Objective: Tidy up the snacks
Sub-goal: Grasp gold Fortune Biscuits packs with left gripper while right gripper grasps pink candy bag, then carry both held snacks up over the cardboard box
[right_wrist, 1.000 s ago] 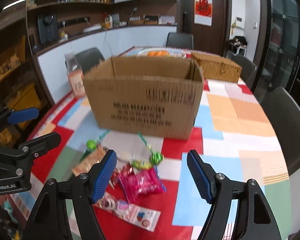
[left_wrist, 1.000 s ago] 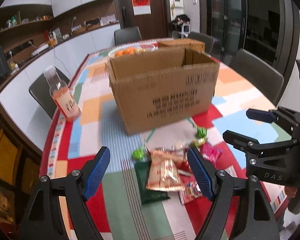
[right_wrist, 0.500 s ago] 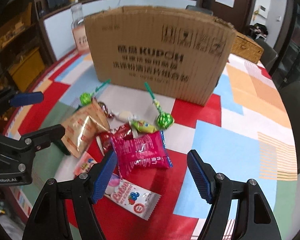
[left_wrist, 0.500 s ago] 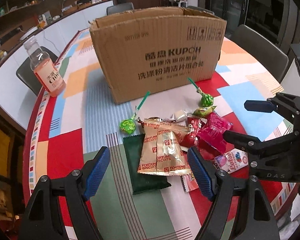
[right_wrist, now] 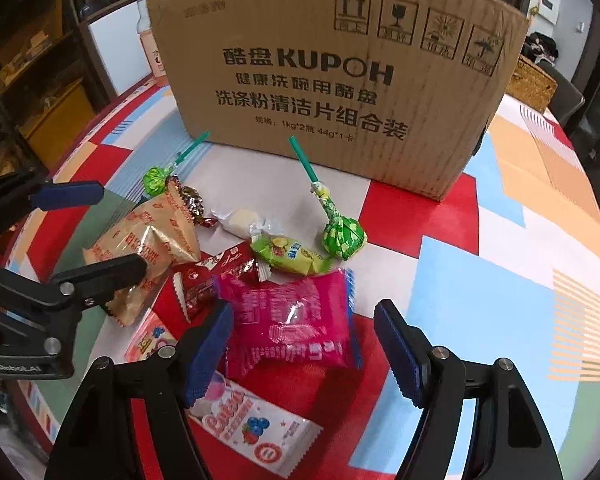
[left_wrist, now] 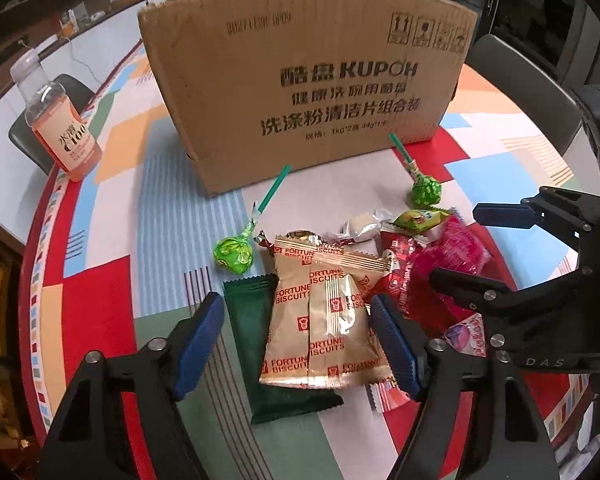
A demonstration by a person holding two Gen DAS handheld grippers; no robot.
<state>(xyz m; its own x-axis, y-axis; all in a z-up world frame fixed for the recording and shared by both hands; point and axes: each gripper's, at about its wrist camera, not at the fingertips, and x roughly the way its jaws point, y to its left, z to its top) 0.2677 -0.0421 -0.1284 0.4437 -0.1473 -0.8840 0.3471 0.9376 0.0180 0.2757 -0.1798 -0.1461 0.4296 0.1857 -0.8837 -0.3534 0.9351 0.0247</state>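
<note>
A pile of snacks lies on the patchwork tablecloth before a brown KUPOH cardboard box point(left_wrist: 308, 76), also in the right wrist view point(right_wrist: 340, 72). My left gripper point(left_wrist: 298, 344) is open, straddling a gold Fortune Biscuits packet point(left_wrist: 324, 320) that lies on a dark green packet point(left_wrist: 252, 320). My right gripper point(right_wrist: 304, 350) is open, low over a pink packet point(right_wrist: 296, 316). Nearby lie two green lollipops point(right_wrist: 342, 236) point(left_wrist: 234, 254), a yellow-green candy point(right_wrist: 288, 256), a white candy point(right_wrist: 240, 220), red packets point(right_wrist: 204, 280) and a white berry packet point(right_wrist: 256, 436).
A bottle of orange drink point(left_wrist: 58, 120) stands at the table's left edge. A wicker basket point(right_wrist: 532, 84) sits behind the box on the right. Dark chairs point(left_wrist: 516, 84) ring the table. The right gripper shows in the left wrist view point(left_wrist: 520, 264), close beside the left one.
Both grippers have come down and forward toward the snack pile. The box and snacks now look much larger. Both jaws have stayed open.
</note>
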